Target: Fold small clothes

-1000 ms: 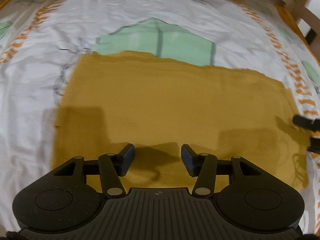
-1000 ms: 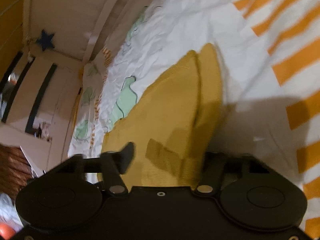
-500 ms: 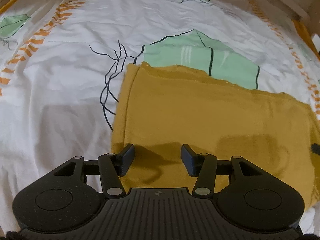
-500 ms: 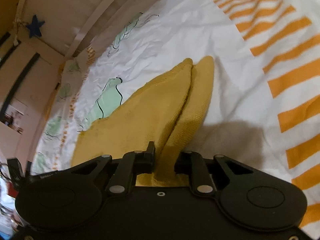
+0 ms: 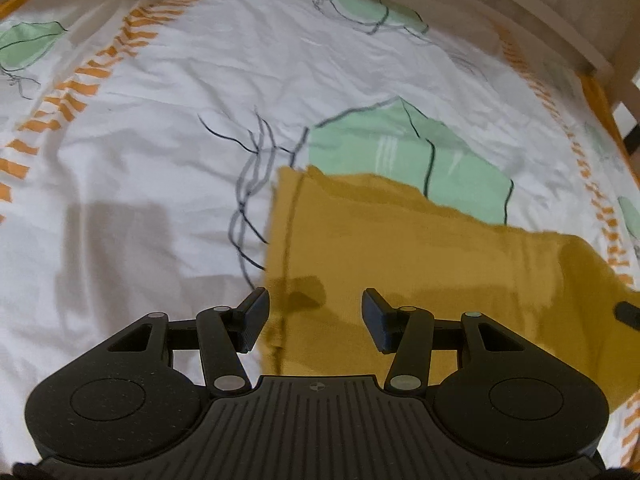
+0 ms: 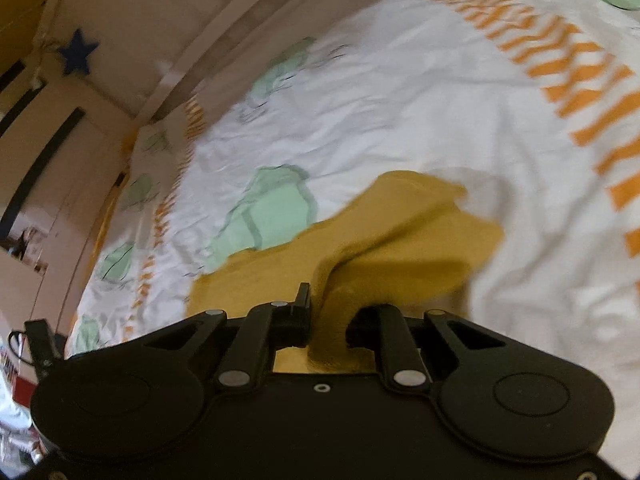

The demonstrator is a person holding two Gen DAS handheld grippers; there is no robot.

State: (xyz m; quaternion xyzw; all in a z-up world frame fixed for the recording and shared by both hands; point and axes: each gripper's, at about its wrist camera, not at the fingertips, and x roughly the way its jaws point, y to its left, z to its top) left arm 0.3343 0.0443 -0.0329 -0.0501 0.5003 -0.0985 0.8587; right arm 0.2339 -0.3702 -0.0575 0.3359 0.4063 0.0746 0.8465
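white bedsheet (image 5: 160,160) with green and orange print, blue star (image 6: 77,53) on wall.

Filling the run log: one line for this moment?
task: fold small clothes | right hand-held gripper: shut on cloth, edge lifted | left hand-held gripper: open, above cloth | surface: sheet

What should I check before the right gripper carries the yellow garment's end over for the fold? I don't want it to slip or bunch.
1. Right gripper pinches the yellow garment: ok, cloth sits between its fingers.
2. Pinched end lifted off the bedsheet: ok, it arches up.
3. Left gripper grips the garment: not ok, open above it.
4. Garment's far side lies flat: ok in the left wrist view.
5. All layers caught in the pinch: cannot tell.
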